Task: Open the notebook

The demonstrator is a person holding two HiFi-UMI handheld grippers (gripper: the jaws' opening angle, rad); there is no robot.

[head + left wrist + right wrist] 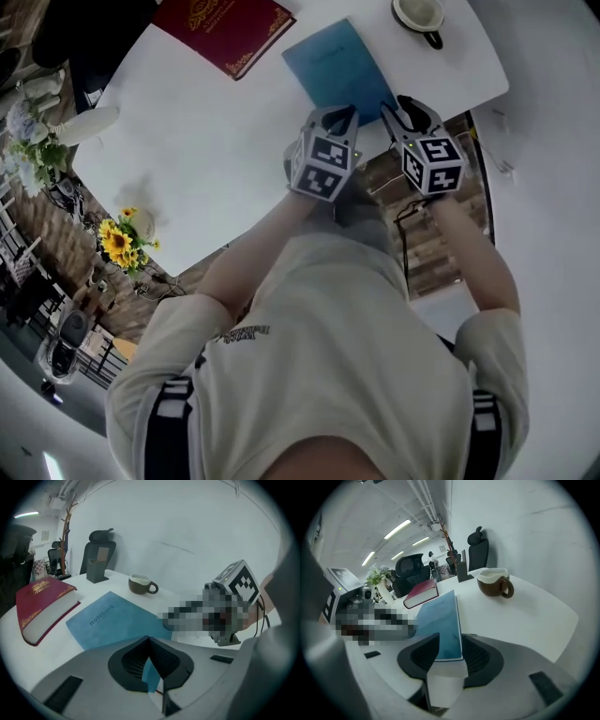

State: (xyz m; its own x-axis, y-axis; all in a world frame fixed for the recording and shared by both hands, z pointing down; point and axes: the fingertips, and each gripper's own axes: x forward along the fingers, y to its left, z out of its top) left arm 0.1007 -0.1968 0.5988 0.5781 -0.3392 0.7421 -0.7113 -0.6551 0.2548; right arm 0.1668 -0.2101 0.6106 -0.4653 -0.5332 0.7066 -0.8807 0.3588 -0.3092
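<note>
Step in hand: approach, before any grip. The blue soft-cover notebook [333, 66] lies closed and flat on the white round surface [216, 159], at 12 o'clock from both tongs in the head view. The dark red hardback book [225, 33] is at its 10 o'clock and the brown-and-white cup [419, 17] at its 2 o'clock. The left tongs [339, 117] hang over the notebook's near edge. In the left gripper view their tips meet, and only a sliver of blue cover shows through the slit behind them, so I judge nothing is clamped. The right tongs [410, 111] stand apart. In the right gripper view the notebook's near right corner sits between the pads, with no pad pressing on it. Next move, as I judge it: bring the parted right tongs down onto the cover's free edge, pinch the cover alone, and swing it over while the left tongs steady the block. Unclear: the head view hides the near edge under both tongs, so contact cannot be confirmed. I cannot tell which side the spine runs. The cup is cut off at the frame's top.
</note>
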